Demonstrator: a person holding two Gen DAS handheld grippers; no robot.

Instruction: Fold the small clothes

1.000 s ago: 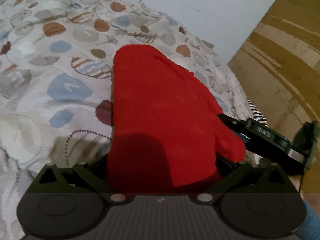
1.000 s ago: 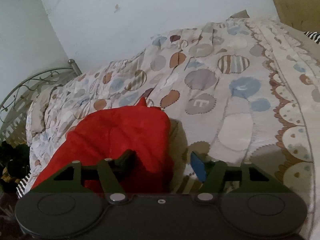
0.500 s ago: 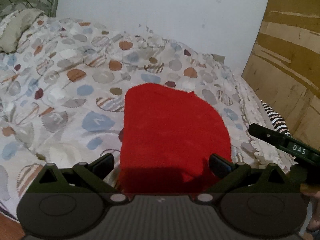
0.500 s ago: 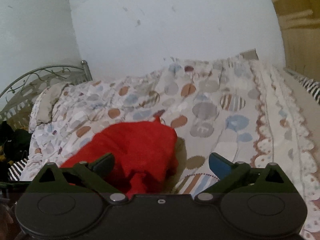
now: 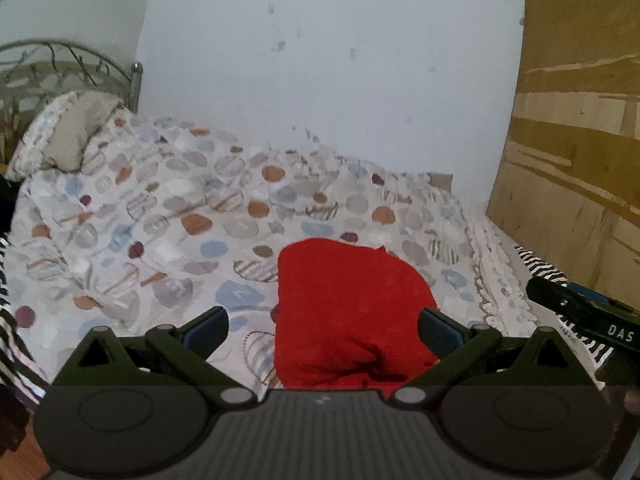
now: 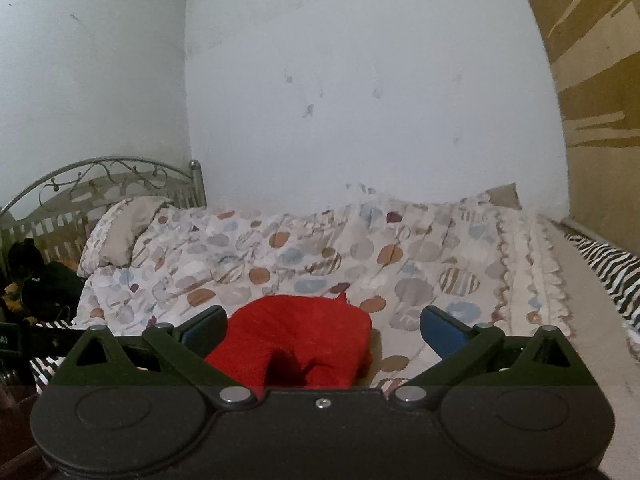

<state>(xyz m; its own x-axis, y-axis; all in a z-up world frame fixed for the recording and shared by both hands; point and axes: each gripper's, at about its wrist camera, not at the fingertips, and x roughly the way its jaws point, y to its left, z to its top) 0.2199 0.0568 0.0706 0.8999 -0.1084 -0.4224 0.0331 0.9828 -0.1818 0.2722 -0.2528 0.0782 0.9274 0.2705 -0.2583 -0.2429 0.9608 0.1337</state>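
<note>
The red garment (image 5: 352, 312) lies folded into a compact bundle on the patterned bedspread (image 5: 168, 232), with left gripper (image 5: 322, 326) and right gripper (image 6: 322, 324) both spread empty, so the fold appears complete.

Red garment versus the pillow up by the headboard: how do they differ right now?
The red garment is plain bright red; the pillow is dull beige with a pale patterned edge. The garment lies folded in a compact bundle near the front of the bedspread, close to both open grippers; the pillow sits far back, propped against the metal headboard. Both are soft fabric resting on the bed, and neither is gripped.
</note>
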